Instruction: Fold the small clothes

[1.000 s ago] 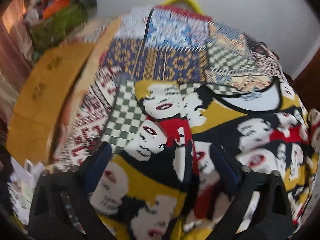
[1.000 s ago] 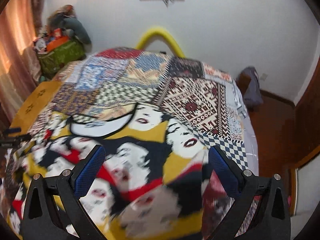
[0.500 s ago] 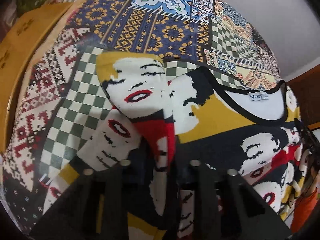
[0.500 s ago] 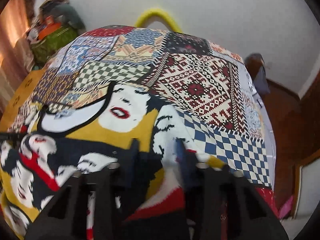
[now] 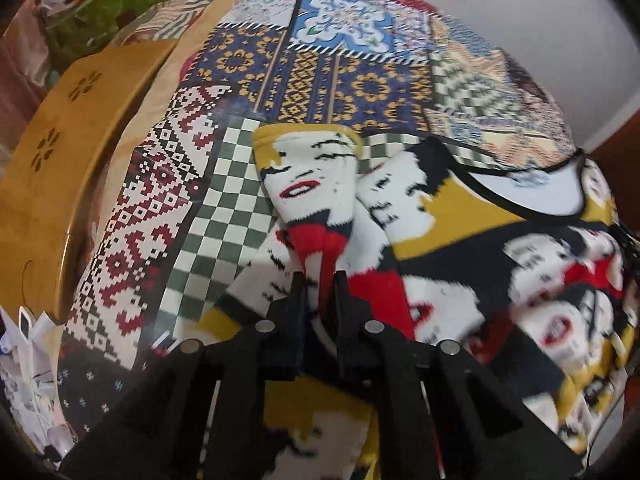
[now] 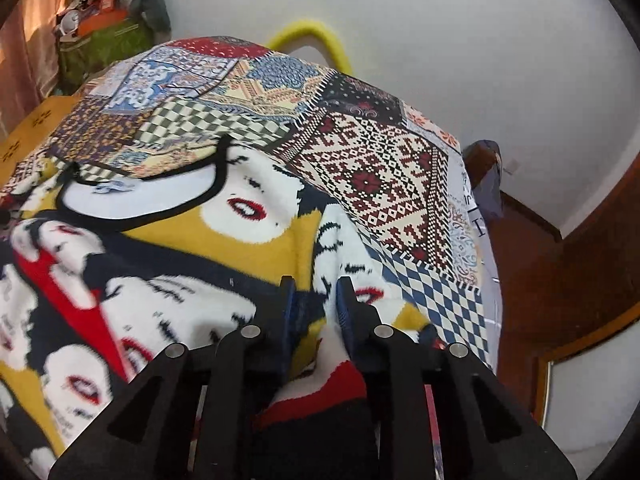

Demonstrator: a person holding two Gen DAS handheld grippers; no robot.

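A knit top [image 5: 460,216] printed with white faces, red lips, yellow and black lies spread on a patchwork bedspread [image 5: 320,92]. Its black-trimmed neckline [image 5: 532,184] faces the far side. My left gripper [image 5: 318,276] is closing its jaws on a pinched ridge of fabric at the base of the left sleeve [image 5: 308,184], which lies bunched ahead of it. In the right wrist view the same top [image 6: 180,240] fills the left half. There my right gripper [image 6: 316,280] is shut on a fold by the right sleeve, near the bedspread [image 6: 380,168] edge.
A wooden board [image 5: 80,128] runs along the bed's left side, with a green bag [image 6: 100,44] of clutter behind it. A yellow curved bar [image 6: 312,36] rises at the far end by the white wall. Wooden floor [image 6: 560,280] lies right of the bed. Papers [image 5: 24,352] sit low left.
Both grippers went from wide open above the top to closed on pinches of its fabric, sinking toward the bed. The left one then tilted, lifting a ridge of cloth.
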